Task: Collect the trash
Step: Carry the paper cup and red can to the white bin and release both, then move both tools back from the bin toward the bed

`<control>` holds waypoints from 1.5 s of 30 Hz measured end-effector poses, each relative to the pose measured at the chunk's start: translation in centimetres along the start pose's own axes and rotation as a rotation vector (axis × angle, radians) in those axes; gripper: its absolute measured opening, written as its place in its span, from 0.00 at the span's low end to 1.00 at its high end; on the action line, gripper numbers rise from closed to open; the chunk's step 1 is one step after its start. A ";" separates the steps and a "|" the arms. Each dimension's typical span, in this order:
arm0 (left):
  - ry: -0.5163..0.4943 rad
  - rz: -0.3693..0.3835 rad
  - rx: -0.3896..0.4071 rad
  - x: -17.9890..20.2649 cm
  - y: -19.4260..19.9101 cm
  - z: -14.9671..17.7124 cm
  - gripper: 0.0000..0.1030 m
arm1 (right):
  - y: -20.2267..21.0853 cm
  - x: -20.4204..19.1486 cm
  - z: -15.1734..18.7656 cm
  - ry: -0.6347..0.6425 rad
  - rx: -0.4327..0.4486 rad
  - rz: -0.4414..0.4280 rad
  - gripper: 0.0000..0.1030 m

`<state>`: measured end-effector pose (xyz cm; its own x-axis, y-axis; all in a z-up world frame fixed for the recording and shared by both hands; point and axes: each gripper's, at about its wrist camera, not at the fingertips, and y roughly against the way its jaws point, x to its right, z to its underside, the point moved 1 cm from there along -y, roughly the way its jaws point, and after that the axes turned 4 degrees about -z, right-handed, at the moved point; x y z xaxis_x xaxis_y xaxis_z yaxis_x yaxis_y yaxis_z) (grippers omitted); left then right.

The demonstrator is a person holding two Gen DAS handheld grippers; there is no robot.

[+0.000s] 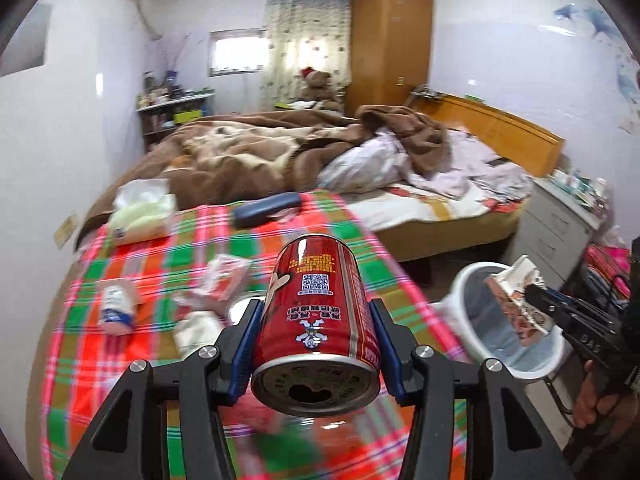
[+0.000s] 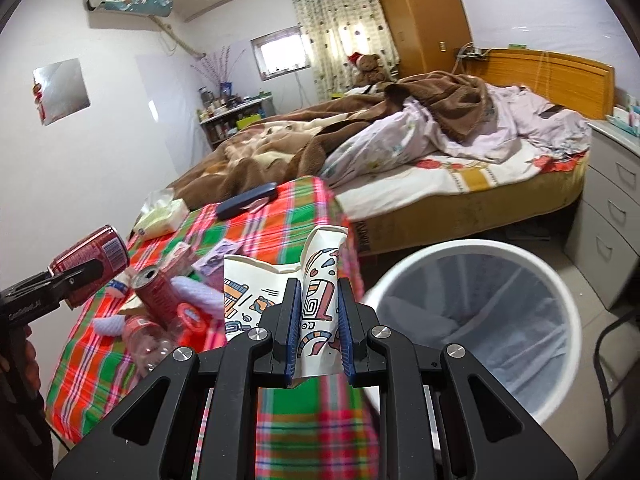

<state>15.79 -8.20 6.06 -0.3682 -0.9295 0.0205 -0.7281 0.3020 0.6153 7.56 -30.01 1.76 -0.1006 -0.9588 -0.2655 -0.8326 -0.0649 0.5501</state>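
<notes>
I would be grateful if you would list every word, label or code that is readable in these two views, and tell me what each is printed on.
"DAS": on the black body of the right gripper, seen in the left wrist view.
Red can held in the left gripper: a QR code and Chinese print, too blurred to read.
Lettering on the left gripper's body, right wrist view: too small.
Crushed paper cup: patterns only, no words.

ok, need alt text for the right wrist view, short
The right claw grips a crumpled patterned paper cup beside a white lined trash bin. To the left, the left claw holds a red can above a plaid table littered with trash, an unmade bed behind.
</notes>
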 end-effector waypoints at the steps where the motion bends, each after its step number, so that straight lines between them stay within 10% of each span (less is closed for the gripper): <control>1: -0.008 0.023 0.000 1.3 -0.2 -0.1 0.51 | 0.1 0.5 -0.1 -0.003 0.001 0.012 0.17; 22: -0.151 0.296 -0.151 19.1 -8.0 2.7 0.51 | -1.2 10.3 1.6 -0.066 -0.120 0.255 0.18; 32: -0.169 0.313 -0.163 20.9 -9.3 3.2 0.62 | -1.4 12.0 2.5 -0.054 -0.174 0.295 0.19; 36: -0.154 0.311 -0.137 20.4 -8.5 2.9 0.70 | -1.0 11.9 2.7 -0.068 -0.165 0.277 0.53; 45: -0.119 0.267 -0.087 17.8 -6.3 2.4 0.70 | 0.0 10.4 2.2 -0.074 -0.101 0.255 0.55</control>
<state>12.44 -26.14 0.71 -0.6091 -0.7865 0.1017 -0.5457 0.5087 0.6660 5.30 -39.37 -2.75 -0.3420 -0.9254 -0.1636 -0.7170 0.1445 0.6819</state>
